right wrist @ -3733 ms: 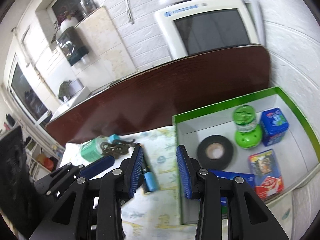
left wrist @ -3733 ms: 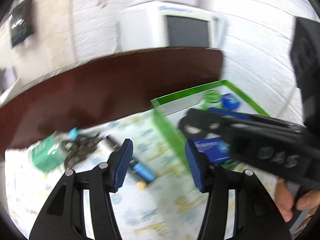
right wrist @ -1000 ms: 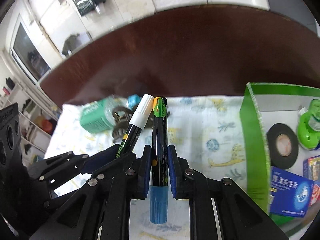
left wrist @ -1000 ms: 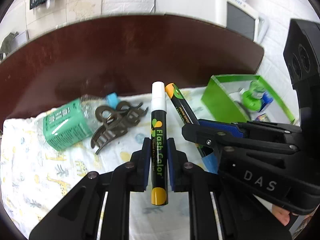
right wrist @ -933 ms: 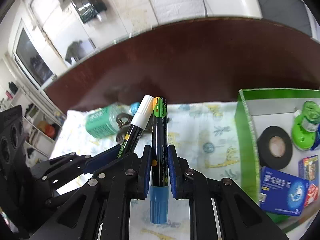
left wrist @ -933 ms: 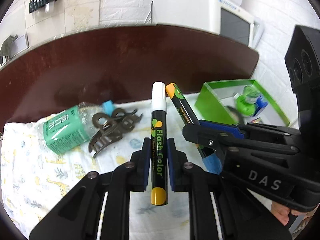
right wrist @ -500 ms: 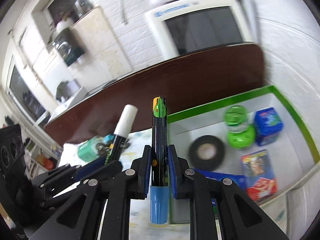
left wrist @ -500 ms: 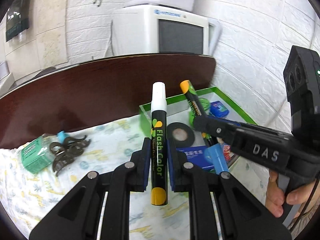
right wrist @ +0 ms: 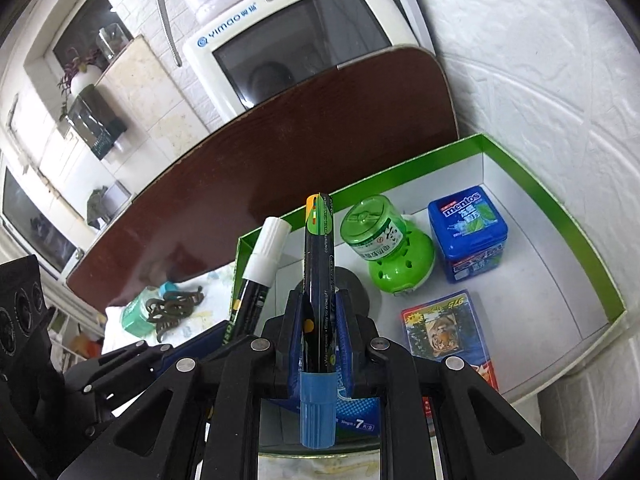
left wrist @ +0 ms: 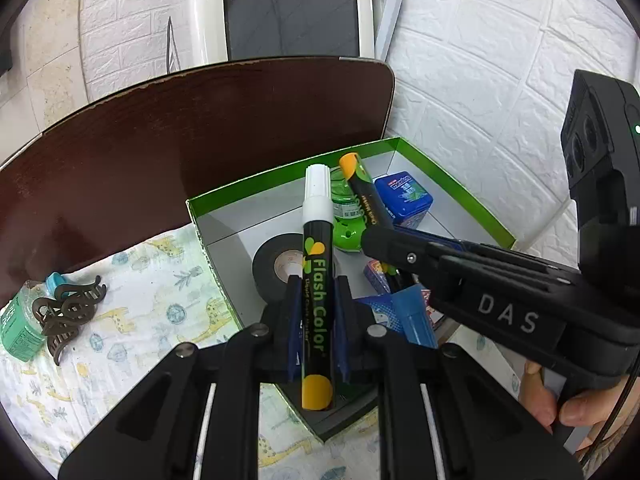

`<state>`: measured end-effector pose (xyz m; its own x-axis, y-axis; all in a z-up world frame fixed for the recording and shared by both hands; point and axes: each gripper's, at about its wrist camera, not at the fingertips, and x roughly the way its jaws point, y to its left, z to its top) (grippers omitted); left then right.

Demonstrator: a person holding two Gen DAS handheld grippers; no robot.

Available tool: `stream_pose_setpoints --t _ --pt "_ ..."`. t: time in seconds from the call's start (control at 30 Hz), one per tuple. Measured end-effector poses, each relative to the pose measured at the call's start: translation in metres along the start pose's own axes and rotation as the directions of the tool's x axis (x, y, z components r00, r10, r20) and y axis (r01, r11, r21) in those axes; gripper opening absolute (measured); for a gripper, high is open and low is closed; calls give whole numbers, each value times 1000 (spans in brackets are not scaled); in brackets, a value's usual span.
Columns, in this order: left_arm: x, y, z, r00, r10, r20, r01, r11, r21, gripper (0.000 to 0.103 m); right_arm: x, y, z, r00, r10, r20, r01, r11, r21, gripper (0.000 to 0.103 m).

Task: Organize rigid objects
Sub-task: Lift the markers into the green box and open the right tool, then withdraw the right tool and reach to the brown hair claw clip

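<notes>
The white-capped marker (left wrist: 318, 280) was clamped in the shut left tongs (left wrist: 317, 312), the blue-capped marker (right wrist: 319, 304) in the shut right tongs (right wrist: 319, 332). Both had travelled from over the patterned cloth (left wrist: 132, 304) to above the green box (left wrist: 432, 168), so releasing them there seemed next.

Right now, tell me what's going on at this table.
A person is sorting items into a green box with two handheld grippers. The left gripper is shut on a white-capped marker; the right gripper is shut on a blue-capped marker. Both are poised over the box, which already holds a tape roll, a green bottle and a mint tin. A hair clip lies on the cloth.
</notes>
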<state>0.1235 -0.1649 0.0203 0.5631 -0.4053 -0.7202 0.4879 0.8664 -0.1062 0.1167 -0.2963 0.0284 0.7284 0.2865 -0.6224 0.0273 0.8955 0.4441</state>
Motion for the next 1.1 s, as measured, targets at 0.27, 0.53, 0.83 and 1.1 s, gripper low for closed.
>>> stream_pose_setpoints --t 0.27,0.53,0.83,1.1 --pt "17 4 0 999 27 -24 -28 999 -15 14 17 -8 -1 999 13 -36 -12 1000 12 18" --pt "21 12 -5 999 32 -43 -34 999 -39 14 23 -10 -4 998 0 -68 2 1000 22 18" --pt "-6 33 -11 999 49 5 -49 996 -80 16 7 8 -1 999 -25 -24 25 1000 4 18" --pt "-39 77 -31 993 114 41 -106 981 -161 21 6 61 -6 1000 8 -30 -10 996 -85 18"
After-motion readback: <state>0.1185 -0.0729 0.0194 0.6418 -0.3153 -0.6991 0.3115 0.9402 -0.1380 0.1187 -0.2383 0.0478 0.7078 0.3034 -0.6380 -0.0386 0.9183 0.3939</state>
